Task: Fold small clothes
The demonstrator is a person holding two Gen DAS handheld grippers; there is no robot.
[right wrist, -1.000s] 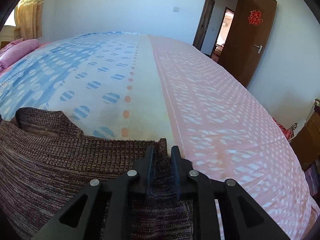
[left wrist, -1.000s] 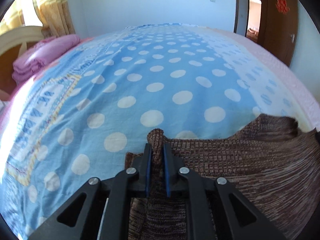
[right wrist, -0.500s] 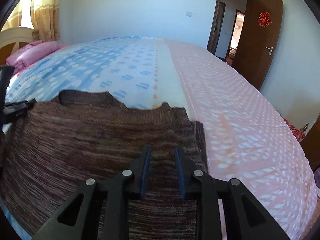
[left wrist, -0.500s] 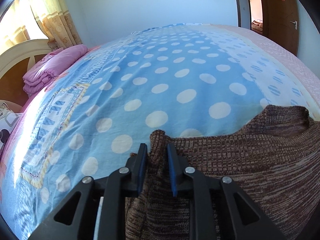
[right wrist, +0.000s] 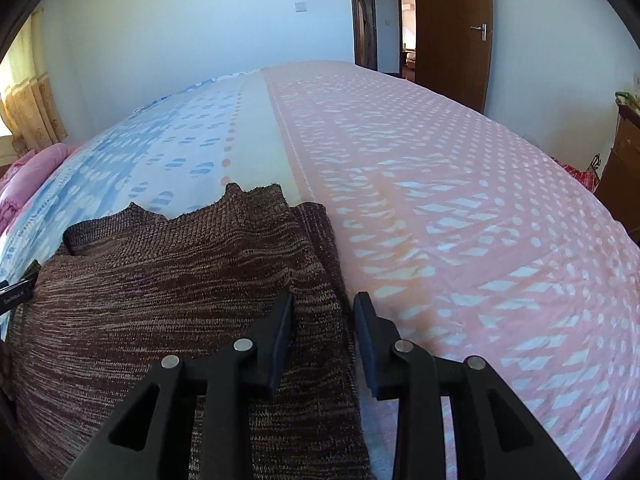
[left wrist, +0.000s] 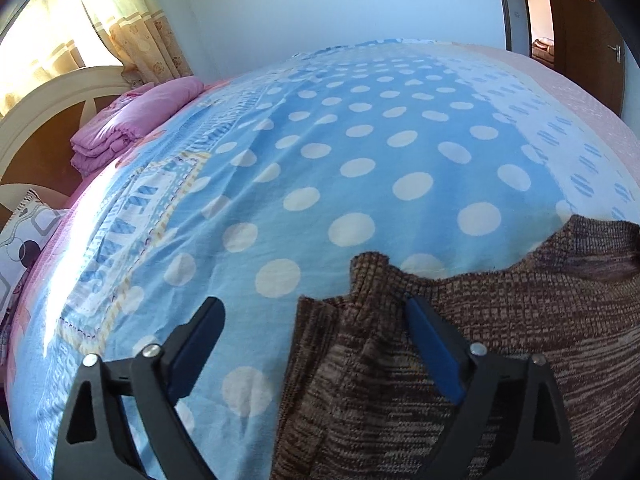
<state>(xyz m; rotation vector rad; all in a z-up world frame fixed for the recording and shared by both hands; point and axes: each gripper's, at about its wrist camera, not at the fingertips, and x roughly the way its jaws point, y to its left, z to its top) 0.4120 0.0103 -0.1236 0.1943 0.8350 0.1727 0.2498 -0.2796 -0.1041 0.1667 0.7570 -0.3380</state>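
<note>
A brown knitted sweater (left wrist: 500, 340) lies flat on the bed, collar away from me. My left gripper (left wrist: 314, 316) stands wide, jaws still opening. The sweater's left shoulder corner (left wrist: 372, 272) lies loose between its fingers, and neither pad presses on it. In the right wrist view the sweater (right wrist: 160, 280) fills the lower left. My right gripper (right wrist: 323, 312) straddles its folded right edge, jaws opening slightly with a gap to the cloth on both sides. A bit of the left gripper's finger (right wrist: 16, 292) shows at the far left.
The bed sheet is blue with white dots (left wrist: 360, 160) on the left and pink (right wrist: 460, 200) on the right. A folded pink quilt (left wrist: 132, 124) and a pillow (left wrist: 24, 248) lie by the headboard (left wrist: 40, 108). A brown door (right wrist: 452, 32) and a cabinet (right wrist: 624, 168) stand beyond.
My left gripper let go of the shoulder corner and spread wide. My right gripper released the other shoulder corner and drew back along the sweater's right edge, its jaws parting a little.
</note>
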